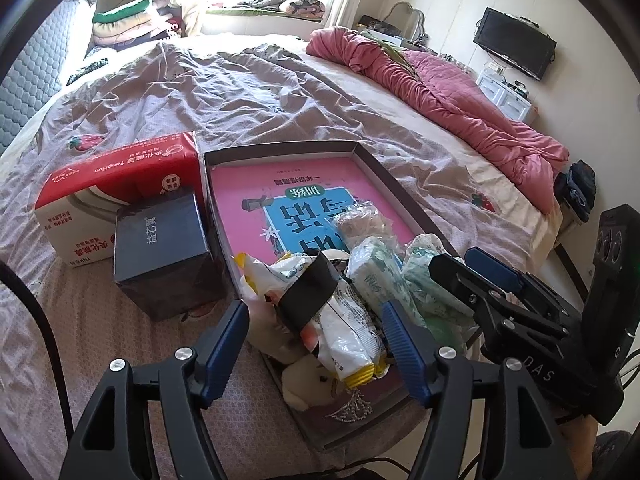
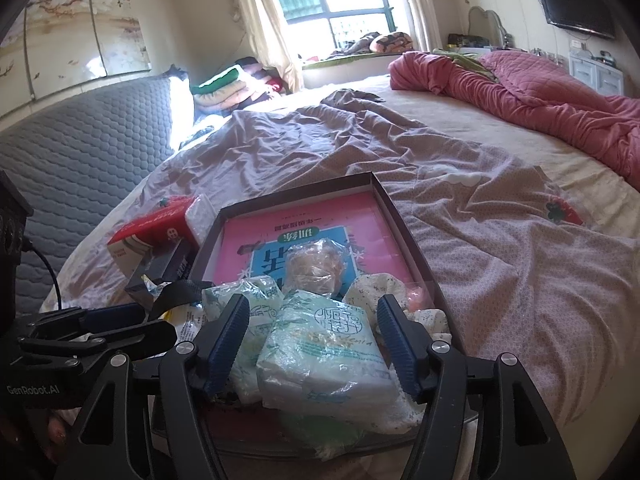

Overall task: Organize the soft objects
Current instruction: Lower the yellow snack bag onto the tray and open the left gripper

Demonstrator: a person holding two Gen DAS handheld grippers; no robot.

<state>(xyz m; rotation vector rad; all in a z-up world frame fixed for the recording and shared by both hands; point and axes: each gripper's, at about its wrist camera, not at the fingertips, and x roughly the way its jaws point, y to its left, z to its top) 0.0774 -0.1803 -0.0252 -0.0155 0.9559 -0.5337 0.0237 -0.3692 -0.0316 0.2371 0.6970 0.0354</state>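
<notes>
A: Hanging over the near end of the box tray (image 1: 370, 151), the left gripper (image 1: 316, 330) had its two blue fingers wide apart. It held nothing.

B: What was under it?

A: A white snack bag (image 1: 348, 332) with a black band (image 1: 310, 292) across it, and a small plush toy (image 1: 310, 386) at about 6 o'clock from the bag. All of them lay inside the tray.

B: And the other tool?

A: The right gripper (image 2: 314, 338) was spread open too, empty. A tissue pack (image 2: 324, 354) lay between its fingers, but I could not tell if they touched it.

B: Was there more soft stuff?

A: Yes. A round thing in clear wrap (image 2: 316, 266) sat at 12 o'clock from the tissue pack. More tissue packs (image 2: 244, 300) lay at 10 o'clock, and a patterned cloth (image 2: 384, 286) at 2 o'clock. They all sat on a pink book (image 2: 304, 232) in the tray.

B: What was next to the tray?

A: At 9 o'clock from it stood a dark box (image 1: 162, 248), touching a red and white box (image 1: 120, 184) behind it. Everything lay on the bed sheet (image 1: 240, 92). A pink quilt (image 1: 440, 92) was bunched up well apart, at 2 o'clock.
</notes>
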